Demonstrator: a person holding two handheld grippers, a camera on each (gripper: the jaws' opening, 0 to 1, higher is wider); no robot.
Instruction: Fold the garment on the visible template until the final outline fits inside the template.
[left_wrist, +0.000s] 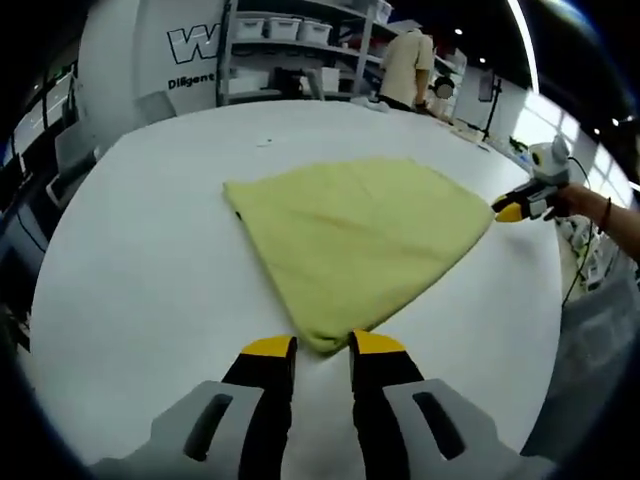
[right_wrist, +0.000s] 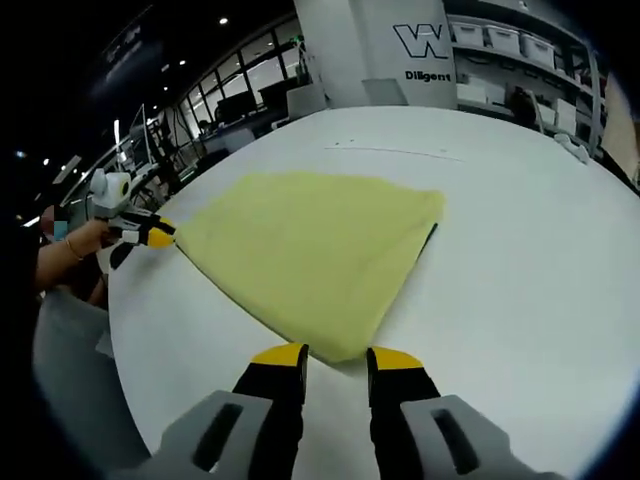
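Garment (left_wrist: 355, 240) lies flat on the white table (left_wrist: 150, 260). Your left gripper (left_wrist: 322, 347) and right gripper (right_wrist: 335, 356), jaws parted, bracket opposite corners. Next, I judge: pinch, fold across.

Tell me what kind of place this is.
Probably a robotics lab or workshop: a large white table with a yellow garment, shelving with storage bins, and a logo wall.

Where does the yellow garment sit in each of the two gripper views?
Left gripper view: yellow garment at centre, one corner between the left hand-held gripper's tips.
Right gripper view: garment at centre-left, one corner between the right hand-held gripper's tips.
Shared landmark: the white "W" sign behind the table.
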